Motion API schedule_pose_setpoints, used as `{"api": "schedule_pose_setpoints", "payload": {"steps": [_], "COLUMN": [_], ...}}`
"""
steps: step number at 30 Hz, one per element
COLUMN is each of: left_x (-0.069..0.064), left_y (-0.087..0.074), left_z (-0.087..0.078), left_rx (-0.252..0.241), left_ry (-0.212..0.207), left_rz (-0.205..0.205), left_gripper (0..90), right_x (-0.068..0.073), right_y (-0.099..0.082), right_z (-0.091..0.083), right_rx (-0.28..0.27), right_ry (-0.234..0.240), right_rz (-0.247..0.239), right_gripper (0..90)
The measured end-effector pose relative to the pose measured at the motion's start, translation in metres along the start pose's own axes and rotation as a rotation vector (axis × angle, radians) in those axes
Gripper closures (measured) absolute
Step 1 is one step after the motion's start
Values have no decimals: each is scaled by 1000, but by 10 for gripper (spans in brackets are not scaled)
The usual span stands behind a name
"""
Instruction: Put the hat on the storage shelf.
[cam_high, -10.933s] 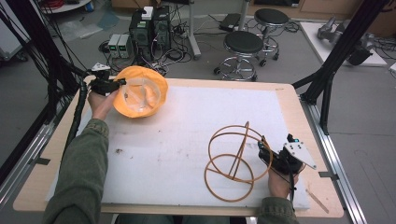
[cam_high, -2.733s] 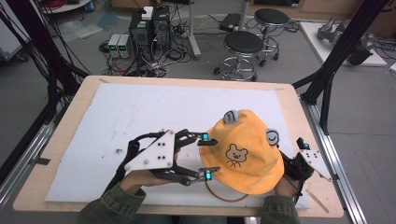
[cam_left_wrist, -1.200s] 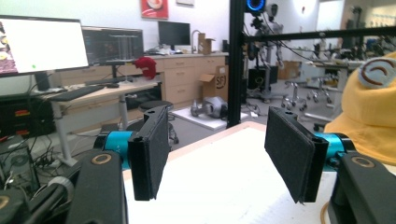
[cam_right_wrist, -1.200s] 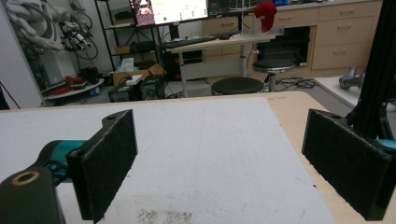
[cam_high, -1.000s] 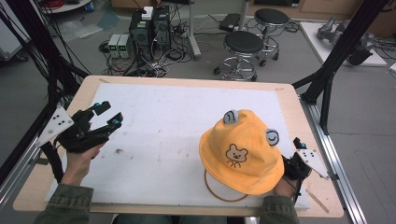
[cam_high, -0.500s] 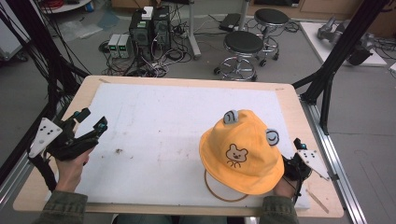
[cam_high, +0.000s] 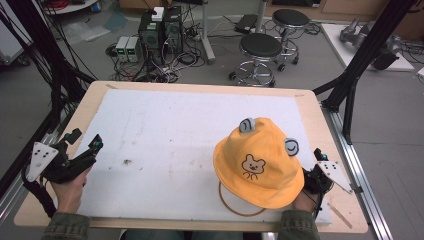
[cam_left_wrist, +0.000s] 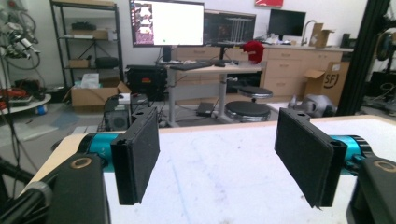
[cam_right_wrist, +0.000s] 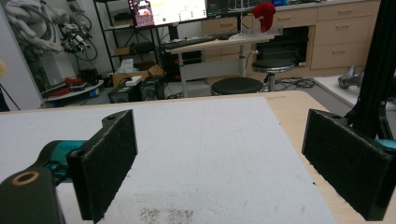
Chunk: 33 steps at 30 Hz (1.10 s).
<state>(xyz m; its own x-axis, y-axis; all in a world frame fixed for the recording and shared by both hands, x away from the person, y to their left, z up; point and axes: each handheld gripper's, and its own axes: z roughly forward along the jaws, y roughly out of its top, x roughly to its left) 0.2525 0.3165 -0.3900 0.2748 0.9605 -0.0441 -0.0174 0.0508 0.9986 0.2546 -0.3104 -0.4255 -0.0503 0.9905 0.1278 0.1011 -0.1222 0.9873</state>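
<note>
Yellow hat (cam_high: 260, 162), bear face on its front and two small grey ears on top, perched on the wooden ring stand (cam_high: 242, 206) at the near right of the desk (cam_high: 310, 107); only the stand's base ring peeks out beneath the brim, resting on the white mat (cam_high: 175, 135). Right claw (cam_high: 316, 176) just beside the hat's right edge, low over the mat near the desk's right border, nothing touching the brim that can be made out. Seen along its own length in the right gripper view, right claw (cam_right_wrist: 224, 172) spread wide, bare mat between the black pads. Left claw (cam_high: 84, 143) far off at the desk's left edge, well apart from the hat, pointing toward the far side. In the left gripper view, left claw (cam_left_wrist: 224, 163) likewise gaping, having just been opening, nothing between the pads (cam_left_wrist: 140, 158) but white mat.
</note>
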Motion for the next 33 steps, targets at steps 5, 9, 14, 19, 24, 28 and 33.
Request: {"api": "schedule_pose_setpoints", "payload": {"steps": [5,9,14,19,24,28,33], "left_x": [7,12,14,19,20,19,20], "left_y": [-14,-23,-30,-35,-36,-36,-37], "left_z": [-3,-6,-12,-16,-19,-19,-19], "left_rx": [32,43,46,51,47,42,21], "left_ry": [32,77,128,172,177,174,153], "left_rz": [-28,-38,-30,-52,-59,-64,-94], "left_gripper": [321,312,305,299,301,301,282], "right_x": [0,-1,-1,-2,-1,-1,-1], "right_y": [0,0,0,0,0,0,0], "right_z": [0,0,1,2,1,1,2], "right_rx": [0,-3,-2,-2,-2,0,4], "right_ry": [4,4,6,10,9,11,14], "right_rz": [10,7,9,9,13,15,24], "right_gripper": [90,90,90,91,91,90,90]}}
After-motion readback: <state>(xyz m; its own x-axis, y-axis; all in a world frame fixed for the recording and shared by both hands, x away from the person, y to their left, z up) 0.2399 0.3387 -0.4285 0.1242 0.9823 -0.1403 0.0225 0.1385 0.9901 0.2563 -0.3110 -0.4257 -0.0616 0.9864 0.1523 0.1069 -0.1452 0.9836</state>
